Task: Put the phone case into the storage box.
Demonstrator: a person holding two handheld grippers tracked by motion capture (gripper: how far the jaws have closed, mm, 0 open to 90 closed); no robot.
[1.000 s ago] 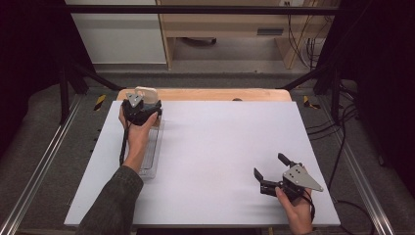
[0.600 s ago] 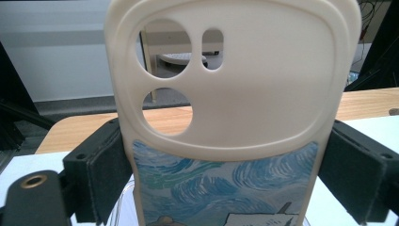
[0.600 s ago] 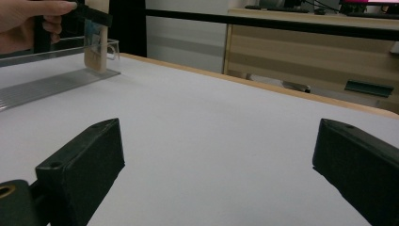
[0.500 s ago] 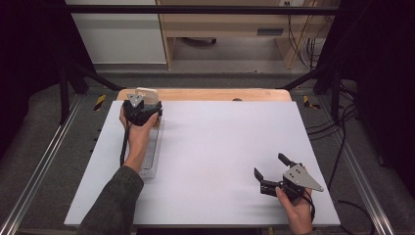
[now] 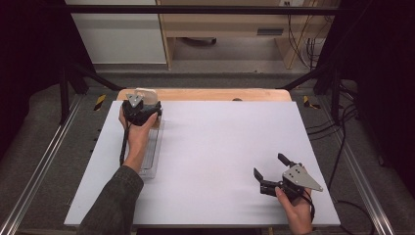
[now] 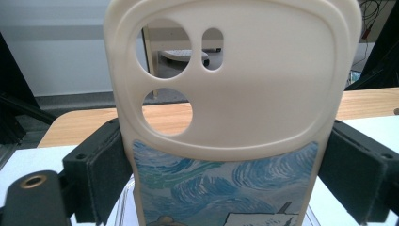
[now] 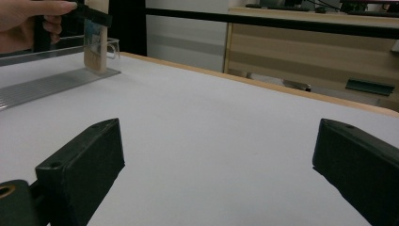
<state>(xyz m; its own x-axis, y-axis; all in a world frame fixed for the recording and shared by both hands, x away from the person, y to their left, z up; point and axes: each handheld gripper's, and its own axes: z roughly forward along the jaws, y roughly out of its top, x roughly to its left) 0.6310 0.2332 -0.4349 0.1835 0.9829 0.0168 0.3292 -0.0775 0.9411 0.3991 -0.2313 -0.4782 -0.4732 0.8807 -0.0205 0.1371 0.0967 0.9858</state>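
Left gripper [image 5: 147,108] at the far left corner of the white table [image 5: 220,147], jaws clamped on the two long edges of a cream phone case [image 6: 230,108], held upright. Case with round camera cut-outs on top and a blue swirled painting print below; lower end at the far end of a clear ridged rack [image 5: 149,152] that runs along the table's left edge. From the right gripper view, the case's foot [image 7: 96,47] seems to sit in or just above one of the rack's grooves; contact hard to tell.

Right gripper [image 5: 266,178] near the front right corner, jaws wide apart over bare table, idle.

Step in hand, probably: standing the case in the rack, or lifting it out. Next move calls for a steady vertical path, keeping the case square to the grooves, and no release before the foot is seated, lest it tip.
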